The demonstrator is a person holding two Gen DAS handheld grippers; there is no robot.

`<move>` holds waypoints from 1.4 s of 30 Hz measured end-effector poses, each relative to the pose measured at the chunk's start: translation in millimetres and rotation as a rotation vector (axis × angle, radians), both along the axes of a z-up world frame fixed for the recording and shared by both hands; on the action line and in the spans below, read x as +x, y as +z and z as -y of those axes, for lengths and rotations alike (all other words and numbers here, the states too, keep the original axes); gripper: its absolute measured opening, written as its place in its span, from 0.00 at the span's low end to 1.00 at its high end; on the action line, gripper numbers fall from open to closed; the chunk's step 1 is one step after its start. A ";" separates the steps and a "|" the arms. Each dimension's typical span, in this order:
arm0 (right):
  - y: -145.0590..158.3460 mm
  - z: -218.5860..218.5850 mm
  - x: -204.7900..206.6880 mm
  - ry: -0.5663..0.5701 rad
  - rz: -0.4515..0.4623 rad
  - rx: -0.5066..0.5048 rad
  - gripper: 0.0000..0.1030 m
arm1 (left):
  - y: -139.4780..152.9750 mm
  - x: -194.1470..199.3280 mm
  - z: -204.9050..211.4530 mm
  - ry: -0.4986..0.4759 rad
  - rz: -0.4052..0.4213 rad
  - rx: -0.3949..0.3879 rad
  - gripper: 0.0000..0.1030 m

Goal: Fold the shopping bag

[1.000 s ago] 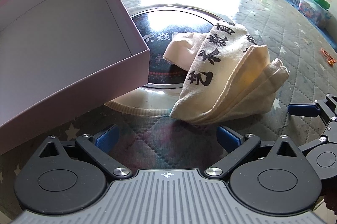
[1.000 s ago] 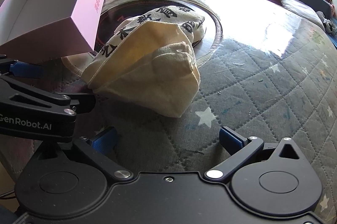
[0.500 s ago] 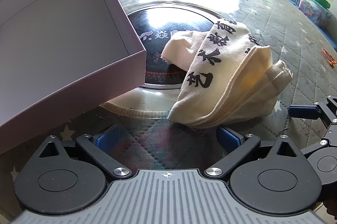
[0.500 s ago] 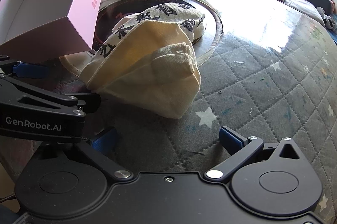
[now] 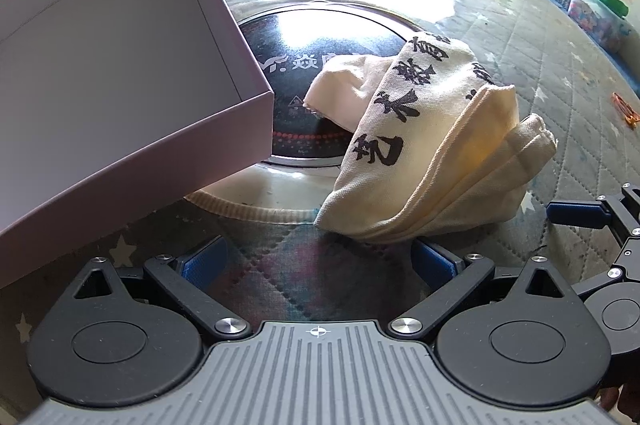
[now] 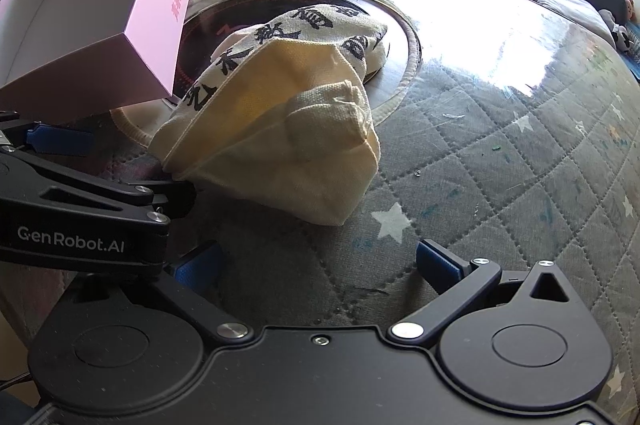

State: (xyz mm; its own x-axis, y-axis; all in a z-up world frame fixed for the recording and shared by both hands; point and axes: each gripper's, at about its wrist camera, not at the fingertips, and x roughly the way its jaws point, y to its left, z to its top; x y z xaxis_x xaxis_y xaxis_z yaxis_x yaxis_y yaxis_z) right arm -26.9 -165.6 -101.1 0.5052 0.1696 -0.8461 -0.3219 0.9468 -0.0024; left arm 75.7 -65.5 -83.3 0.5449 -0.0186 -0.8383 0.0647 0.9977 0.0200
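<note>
Both grippers have eased forward over the last second, so the folded canvas shopping bag (image 5: 432,153) now fills more of each view, and the left gripper's right pad (image 5: 434,263) sits just below the bag's near corner. Left gripper (image 5: 318,261) has its blue pads wide apart with nothing between them; the bag lies ahead of it and to its right, bunched in layers, black characters printed along the upper panel. Right gripper (image 6: 316,265) is likewise spread, holding nothing, with the bag (image 6: 280,129) ahead and slightly to its left. From the right wrist view the left gripper's finger (image 6: 176,199) is touching or nearly touching the bag's left corner; which, I cannot tell. Part of the bag rests on the round dark glass hotplate (image 5: 320,37) set in the quilted star-patterned table cover (image 6: 500,161). Ahead and left of both grippers stands a tilted, open pink cardboard box (image 5: 108,65), its corner overhanging the hotplate's edge.
</note>
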 end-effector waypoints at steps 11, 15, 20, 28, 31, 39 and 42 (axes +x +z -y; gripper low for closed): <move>-3.6 -1.9 13.5 0.021 0.004 -0.009 1.00 | 0.6 0.8 4.7 -0.023 0.011 -0.003 0.96; -3.1 -3.1 13.3 0.038 0.011 -0.019 1.00 | 1.0 0.9 4.6 -0.033 0.010 -0.015 0.92; -2.7 -3.1 12.9 0.065 0.014 -0.019 1.00 | 1.9 0.9 4.1 -0.039 0.010 -0.022 0.90; 5.5 2.3 6.2 0.086 0.037 0.000 1.00 | 6.6 -2.3 3.8 -0.055 0.024 -0.037 0.82; 9.7 5.0 4.7 0.093 0.048 -0.002 1.00 | 9.1 -3.2 3.7 -0.070 0.033 -0.044 0.77; 21.0 12.9 4.4 0.101 0.069 0.029 1.00 | 24.1 -6.6 2.1 -0.133 0.066 -0.053 0.64; 27.5 17.7 3.6 0.104 0.080 0.048 1.00 | 34.8 -5.2 3.6 -0.170 0.098 -0.077 0.59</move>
State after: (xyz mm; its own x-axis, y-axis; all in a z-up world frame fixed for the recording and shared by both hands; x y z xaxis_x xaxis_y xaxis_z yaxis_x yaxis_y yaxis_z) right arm -23.3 -183.2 -73.5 0.5481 0.2634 -0.7938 -0.4185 0.9082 0.0125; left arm 70.5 -69.2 -48.5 0.6074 -0.1790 -0.7740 0.2334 0.9715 -0.0416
